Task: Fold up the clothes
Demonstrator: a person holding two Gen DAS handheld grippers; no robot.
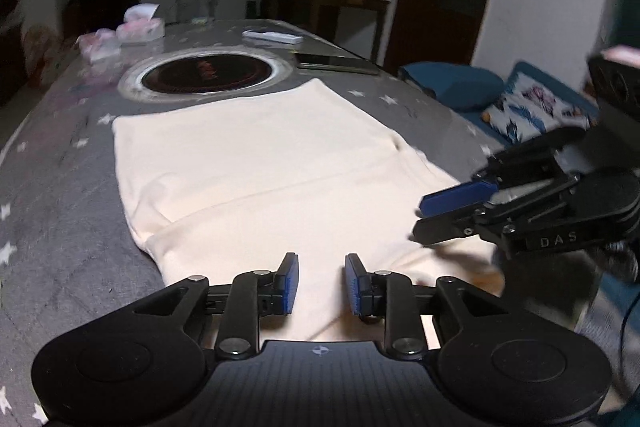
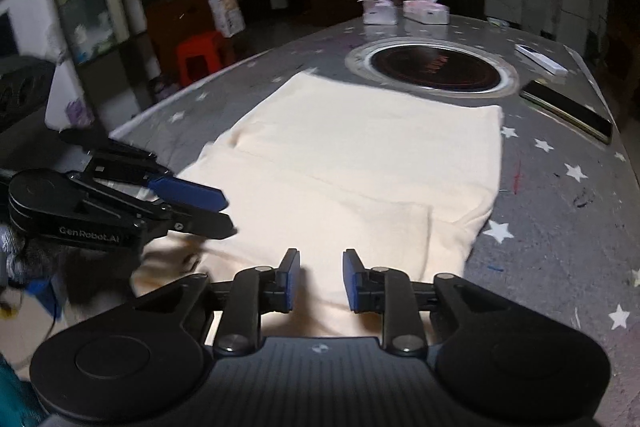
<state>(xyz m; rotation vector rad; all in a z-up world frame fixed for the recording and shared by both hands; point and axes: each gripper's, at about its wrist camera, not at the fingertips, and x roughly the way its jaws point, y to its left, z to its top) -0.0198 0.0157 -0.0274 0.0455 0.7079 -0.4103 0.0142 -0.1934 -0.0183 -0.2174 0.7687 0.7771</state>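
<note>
Both my claws, left gripper (image 1: 322, 283) and right gripper (image 2: 321, 279), are hovering part-open, empty, over the cream garment's (image 1: 260, 163) near hem; pinching evenly should keep the fold square.

Cream garment (image 1: 256, 163): soft matt knit cloth. Counter (image 1: 60, 211): matt grey quilted fabric with white stars. Inset hob (image 1: 208, 73): glossy dark glass, brushed metal rim. Grippers: matt black plastic, blue ribbed pads (image 1: 290, 283).

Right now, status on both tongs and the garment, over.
Left tongs open, empty, over near hem. Right tongs open, empty, alongside. Cream garment flat on the table, partly folded. Phone and remote beyond it, clear of the fold.
</note>
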